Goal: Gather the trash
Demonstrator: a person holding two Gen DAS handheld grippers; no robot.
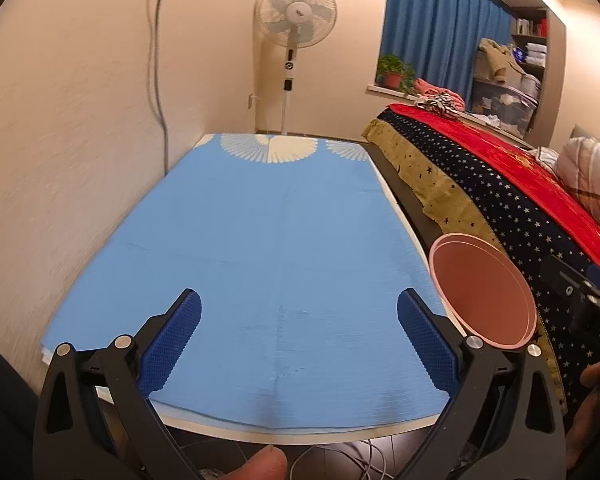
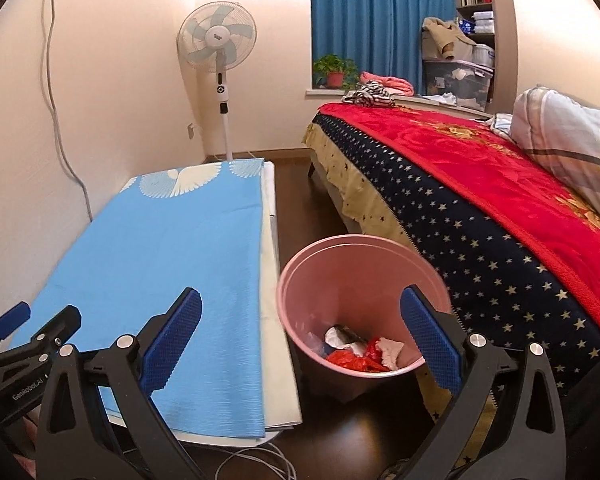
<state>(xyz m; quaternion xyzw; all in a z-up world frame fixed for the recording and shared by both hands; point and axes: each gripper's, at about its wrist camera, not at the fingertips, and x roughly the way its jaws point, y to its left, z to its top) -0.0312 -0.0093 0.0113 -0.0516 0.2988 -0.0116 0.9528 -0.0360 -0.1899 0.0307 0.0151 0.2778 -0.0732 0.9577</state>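
Observation:
A pink trash bin (image 2: 340,268) stands on the dark floor between the table and the bed. Red and white crumpled trash (image 2: 360,350) lies at its bottom. The bin's rim also shows at the right of the left wrist view (image 1: 482,292). My left gripper (image 1: 298,324) is open and empty above the near end of the blue tablecloth (image 1: 252,248). My right gripper (image 2: 300,328) is open and empty, above the bin's near rim and the table's right edge. The left gripper's body shows at the lower left of the right wrist view (image 2: 24,344).
A table with a blue cloth (image 2: 160,248) stands along the left wall. A bed with red and starred blankets (image 2: 500,208) is on the right. A standing fan (image 2: 218,40) is at the far end. White cables (image 2: 256,460) lie on the floor under the table's near edge.

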